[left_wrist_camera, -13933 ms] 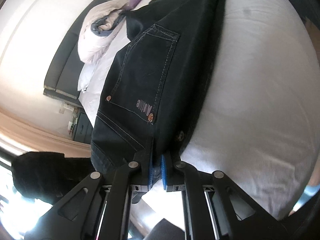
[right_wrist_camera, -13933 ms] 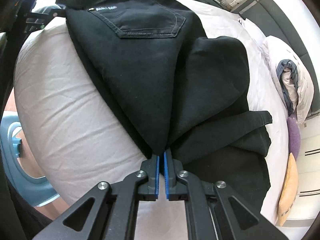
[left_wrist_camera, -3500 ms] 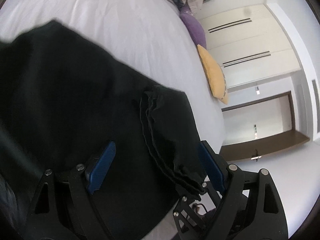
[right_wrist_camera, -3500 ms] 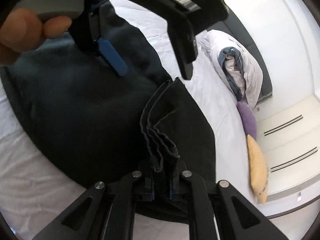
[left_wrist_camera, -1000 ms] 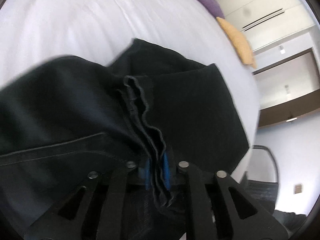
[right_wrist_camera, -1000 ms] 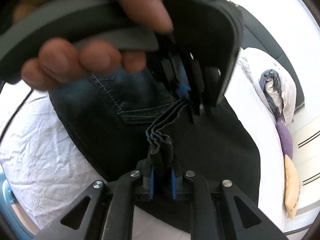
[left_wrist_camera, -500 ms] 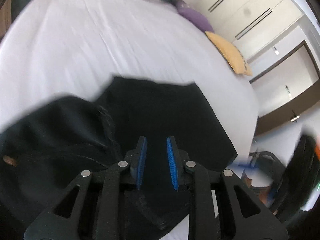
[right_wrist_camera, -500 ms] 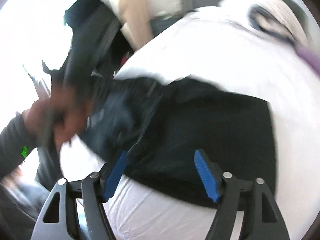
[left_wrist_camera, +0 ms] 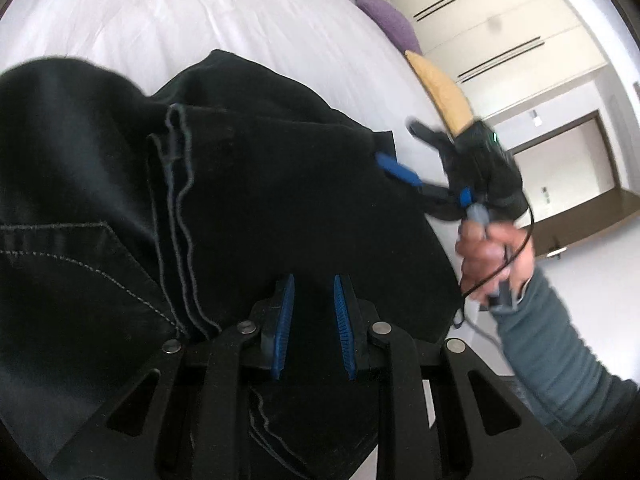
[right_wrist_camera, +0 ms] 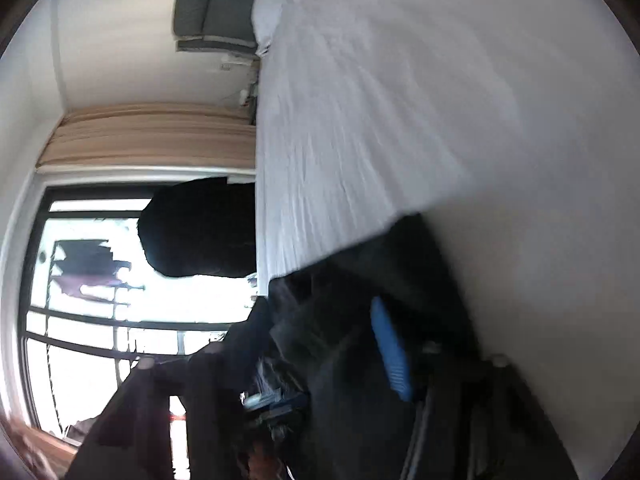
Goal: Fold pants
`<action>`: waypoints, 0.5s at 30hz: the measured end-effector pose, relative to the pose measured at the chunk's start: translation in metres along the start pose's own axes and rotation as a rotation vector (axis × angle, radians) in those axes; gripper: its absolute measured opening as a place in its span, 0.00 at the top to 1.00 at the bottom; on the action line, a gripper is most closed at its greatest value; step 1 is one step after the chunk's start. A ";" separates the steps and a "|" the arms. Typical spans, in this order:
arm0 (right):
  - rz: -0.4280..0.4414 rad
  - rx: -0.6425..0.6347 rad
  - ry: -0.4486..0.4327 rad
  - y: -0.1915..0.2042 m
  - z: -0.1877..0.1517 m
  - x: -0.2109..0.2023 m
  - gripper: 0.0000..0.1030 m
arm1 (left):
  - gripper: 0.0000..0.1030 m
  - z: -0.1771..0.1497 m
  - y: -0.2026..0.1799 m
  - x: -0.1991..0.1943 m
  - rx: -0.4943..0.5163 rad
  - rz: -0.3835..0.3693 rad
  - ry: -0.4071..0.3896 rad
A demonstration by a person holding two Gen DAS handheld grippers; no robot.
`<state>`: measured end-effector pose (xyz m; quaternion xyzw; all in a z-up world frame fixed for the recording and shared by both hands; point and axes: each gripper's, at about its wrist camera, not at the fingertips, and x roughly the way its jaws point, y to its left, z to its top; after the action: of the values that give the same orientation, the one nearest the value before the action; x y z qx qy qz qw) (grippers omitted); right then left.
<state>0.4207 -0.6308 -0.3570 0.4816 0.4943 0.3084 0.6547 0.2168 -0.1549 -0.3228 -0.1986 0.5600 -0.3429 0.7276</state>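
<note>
Black pants (left_wrist_camera: 256, 184) lie folded on the white bed (left_wrist_camera: 168, 20), with the stacked leg hems across the seat near a back pocket. My left gripper (left_wrist_camera: 313, 292) is open a little and empty, just above the folded cloth. My right gripper (left_wrist_camera: 420, 184) shows in the left wrist view at the pants' far right edge, held in a hand, open. In the blurred right wrist view one blue pad (right_wrist_camera: 390, 352) shows over the dark pants (right_wrist_camera: 360, 280); nothing is between the fingers.
A yellow pillow (left_wrist_camera: 440, 88) and a purple pillow (left_wrist_camera: 384, 24) lie at the bed's far side by white wardrobe doors. A grey headboard (right_wrist_camera: 208, 8), beige curtain (right_wrist_camera: 152, 136) and bright window (right_wrist_camera: 100, 300) show in the right wrist view.
Both grippers have let go of the stacked leg hems, which now lie on the seat. My right gripper has swung away to the pants' right edge; my left has drawn back.
</note>
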 end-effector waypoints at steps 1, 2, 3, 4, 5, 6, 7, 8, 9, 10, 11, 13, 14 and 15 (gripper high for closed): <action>0.014 -0.013 0.016 0.001 -0.007 -0.005 0.46 | 0.80 0.001 0.003 -0.003 0.001 -0.005 -0.003; 0.009 -0.032 0.037 0.002 -0.016 -0.009 0.44 | 0.80 0.000 0.004 -0.003 0.006 -0.003 -0.009; 0.002 -0.051 0.063 0.003 -0.027 -0.011 0.44 | 0.80 0.001 0.005 -0.005 0.011 0.001 -0.012; -0.008 -0.084 0.109 0.005 -0.041 -0.012 0.44 | 0.80 0.000 0.003 -0.006 0.018 0.007 -0.016; -0.014 -0.104 0.129 0.007 -0.050 -0.013 0.44 | 0.80 -0.001 0.001 -0.006 0.023 0.015 -0.020; -0.022 -0.130 0.147 0.009 -0.061 -0.014 0.44 | 0.80 -0.002 -0.001 -0.006 0.025 0.024 -0.023; -0.023 -0.146 0.157 0.011 -0.072 -0.018 0.44 | 0.80 -0.003 -0.004 -0.012 0.027 0.038 -0.029; -0.036 -0.161 0.167 0.015 -0.082 -0.020 0.44 | 0.80 -0.009 -0.011 -0.012 0.033 0.061 -0.039; -0.065 -0.184 0.181 0.021 -0.086 -0.021 0.44 | 0.80 -0.015 -0.022 -0.016 0.043 0.102 -0.056; -0.087 -0.213 0.195 0.028 -0.092 -0.020 0.40 | 0.80 -0.021 -0.027 -0.023 0.053 0.130 -0.071; -0.103 -0.252 0.204 0.038 -0.102 -0.021 0.35 | 0.80 -0.026 -0.030 -0.034 0.063 0.148 -0.093; -0.067 -0.288 0.169 0.054 -0.116 -0.030 0.34 | 0.80 -0.041 -0.031 -0.066 0.054 0.184 -0.166; -0.017 -0.296 0.145 0.061 -0.121 -0.032 0.34 | 0.74 -0.051 -0.028 -0.084 0.039 0.210 -0.213; 0.063 -0.320 0.101 0.074 -0.124 -0.035 0.33 | 0.50 -0.057 -0.024 -0.104 0.020 0.225 -0.259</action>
<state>0.2973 -0.5955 -0.2820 0.3703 0.4557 0.4276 0.6873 0.1420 -0.0911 -0.2524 -0.1700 0.4770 -0.2364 0.8293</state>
